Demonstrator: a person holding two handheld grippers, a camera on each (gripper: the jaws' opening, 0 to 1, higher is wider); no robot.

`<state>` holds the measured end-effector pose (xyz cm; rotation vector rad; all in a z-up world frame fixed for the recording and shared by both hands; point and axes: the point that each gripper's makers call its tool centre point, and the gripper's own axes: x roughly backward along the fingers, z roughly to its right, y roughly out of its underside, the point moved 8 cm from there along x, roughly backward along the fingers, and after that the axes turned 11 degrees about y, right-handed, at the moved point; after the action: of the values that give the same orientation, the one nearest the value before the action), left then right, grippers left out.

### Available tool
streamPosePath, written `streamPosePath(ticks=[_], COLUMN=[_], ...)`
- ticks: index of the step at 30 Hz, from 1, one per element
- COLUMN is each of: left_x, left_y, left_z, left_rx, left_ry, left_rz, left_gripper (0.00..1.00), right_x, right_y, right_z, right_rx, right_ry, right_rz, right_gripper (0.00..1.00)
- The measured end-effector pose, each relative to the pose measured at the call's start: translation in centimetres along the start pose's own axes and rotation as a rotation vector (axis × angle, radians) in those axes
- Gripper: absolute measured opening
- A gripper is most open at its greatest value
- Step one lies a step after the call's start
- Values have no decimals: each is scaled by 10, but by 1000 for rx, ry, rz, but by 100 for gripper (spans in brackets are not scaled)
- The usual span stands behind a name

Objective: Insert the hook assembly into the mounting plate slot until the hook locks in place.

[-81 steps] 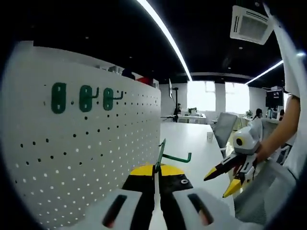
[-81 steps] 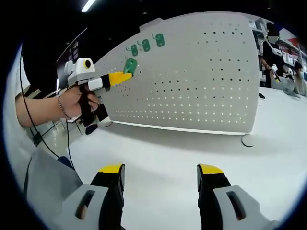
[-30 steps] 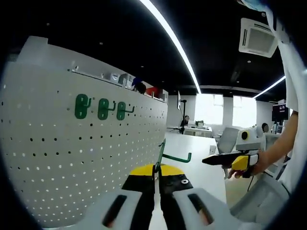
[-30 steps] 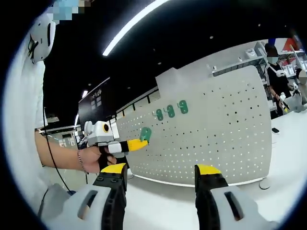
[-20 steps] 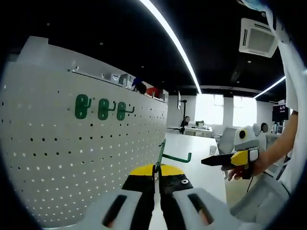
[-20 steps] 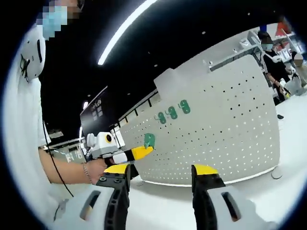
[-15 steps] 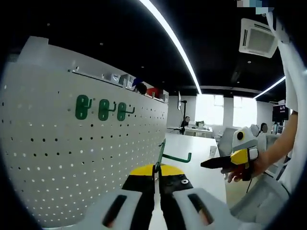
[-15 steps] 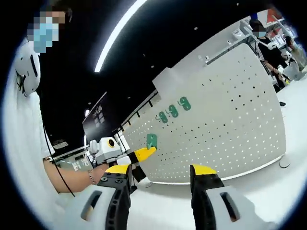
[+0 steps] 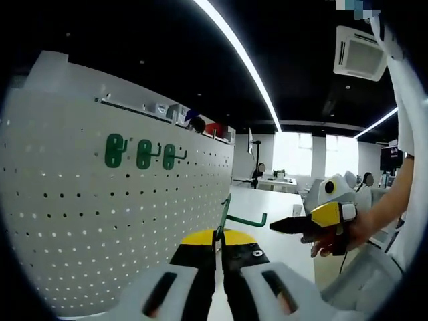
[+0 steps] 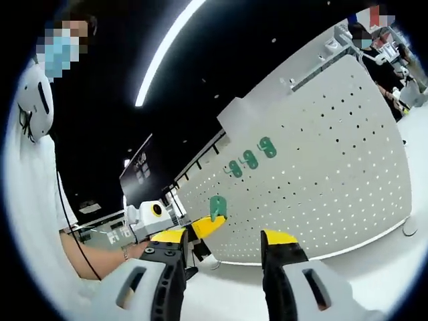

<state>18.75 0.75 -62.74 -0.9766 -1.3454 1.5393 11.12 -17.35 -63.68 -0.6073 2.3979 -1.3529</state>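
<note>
A white table (image 9: 267, 214) is stretching away from the lower centre of the left gripper view toward the bright windows in the background, and in the right gripper view it is showing as a pale band (image 10: 374, 267) along the lower right. A white pegboard (image 9: 100, 221) is standing upright on it, filling the left half of the left gripper view, with a round foot (image 10: 410, 226) resting on the tabletop at the right edge of the right gripper view.
</note>
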Motion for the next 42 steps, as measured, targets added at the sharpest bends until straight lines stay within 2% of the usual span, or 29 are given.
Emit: streamPosePath(ticks=[23,28,42], left_x=[1,1,1], left_y=[-1,-2,-2], left_z=[3,3,4], left_rx=[-1,0,2], left_ry=[-4,-7,-9], left_rz=[4,8,13], left_gripper=[1,1,1], right_x=[-35,-45,-57], right_y=[-2,0,1], right_z=[-12,-13,-18], right_rx=[-26,-32,-45], right_ry=[-48,-45,-57], right_rz=[3,-11,-18], right_gripper=[36,30,25])
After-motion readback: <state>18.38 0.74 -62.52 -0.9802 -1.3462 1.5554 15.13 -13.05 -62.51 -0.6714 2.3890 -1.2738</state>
